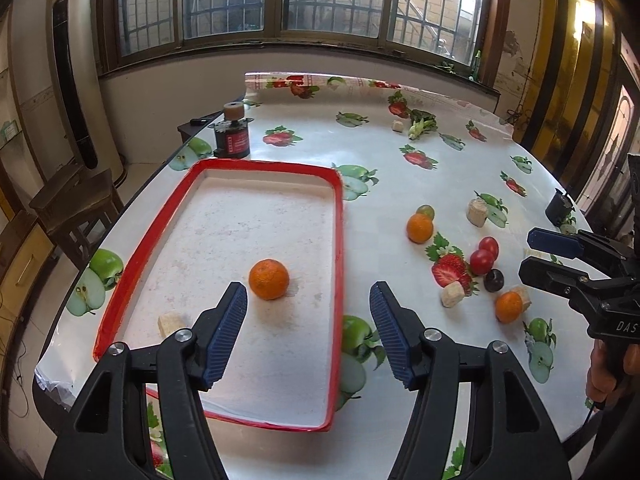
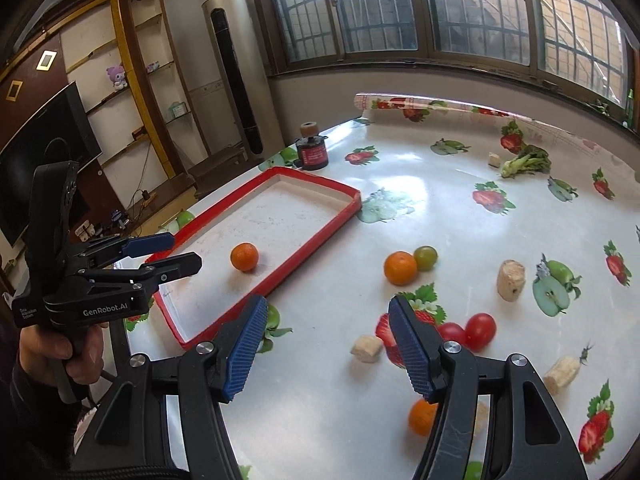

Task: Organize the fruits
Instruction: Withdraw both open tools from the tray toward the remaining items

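A red-rimmed white tray [image 1: 340,240] lies on the left of the table, with one orange [image 1: 269,279] on its floor. My left gripper [image 1: 308,286] hovers open just in front of that orange, holding nothing. To the right of the tray lie another orange [image 1: 419,228], a green tomato [image 1: 426,211], two red cherry tomatoes [image 1: 482,261], a dark plum [image 1: 494,280] and a third orange [image 1: 509,306]. My right gripper [image 2: 328,300] stands open and empty above the table between the tray [image 2: 312,248] and the cherry tomatoes [image 2: 480,330].
Beige cork-like chunks [image 2: 511,280] are scattered among the fruit, and one [image 1: 170,324] lies in the tray. A black jar [image 1: 232,136] stands beyond the tray, leafy greens [image 1: 422,124] lie far back, and a black cup [image 1: 559,206] sits at the right edge. A hand [image 2: 52,344] holds the left gripper.
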A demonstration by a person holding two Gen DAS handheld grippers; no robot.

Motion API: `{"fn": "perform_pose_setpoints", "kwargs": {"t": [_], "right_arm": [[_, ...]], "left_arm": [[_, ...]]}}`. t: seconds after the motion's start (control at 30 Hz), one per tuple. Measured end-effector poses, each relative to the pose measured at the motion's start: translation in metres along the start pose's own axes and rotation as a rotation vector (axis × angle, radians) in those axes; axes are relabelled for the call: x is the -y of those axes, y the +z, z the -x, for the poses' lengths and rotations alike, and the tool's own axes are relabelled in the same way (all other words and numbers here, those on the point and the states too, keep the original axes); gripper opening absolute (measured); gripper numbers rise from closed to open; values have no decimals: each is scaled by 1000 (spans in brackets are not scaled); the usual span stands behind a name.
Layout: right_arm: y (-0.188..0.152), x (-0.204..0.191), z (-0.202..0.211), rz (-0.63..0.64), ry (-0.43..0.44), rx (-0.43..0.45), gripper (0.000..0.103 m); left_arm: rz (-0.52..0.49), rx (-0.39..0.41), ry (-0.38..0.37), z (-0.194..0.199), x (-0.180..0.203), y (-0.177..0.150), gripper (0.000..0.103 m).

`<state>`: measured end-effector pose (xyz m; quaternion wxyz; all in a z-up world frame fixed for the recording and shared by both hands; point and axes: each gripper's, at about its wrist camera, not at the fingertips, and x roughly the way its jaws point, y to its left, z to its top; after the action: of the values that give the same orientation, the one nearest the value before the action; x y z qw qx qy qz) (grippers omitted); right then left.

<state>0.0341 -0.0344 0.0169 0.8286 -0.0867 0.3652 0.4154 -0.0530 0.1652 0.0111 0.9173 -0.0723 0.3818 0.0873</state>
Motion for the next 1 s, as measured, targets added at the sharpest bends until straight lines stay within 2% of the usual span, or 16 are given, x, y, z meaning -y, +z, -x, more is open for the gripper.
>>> {"fn": "perform_pose_setpoints", "kwargs": {"t": [0.3, 0.63, 0.8, 1.0], "right_arm": [[-38, 59, 43, -116, -112, 7, 66], [-67, 102, 83, -213, -211, 38, 66], [-76, 118, 92, -251, -241, 41, 66], [-80, 129, 79, -269, -243, 20, 66]], "left_arm": [[-59, -24, -89, -9, 43, 0, 63], [-122, -56, -160, -16, 85, -4, 63], [-130, -76, -175, -24, 93, -5, 63], [-135, -106, -187, -38, 103, -5, 63]]}}
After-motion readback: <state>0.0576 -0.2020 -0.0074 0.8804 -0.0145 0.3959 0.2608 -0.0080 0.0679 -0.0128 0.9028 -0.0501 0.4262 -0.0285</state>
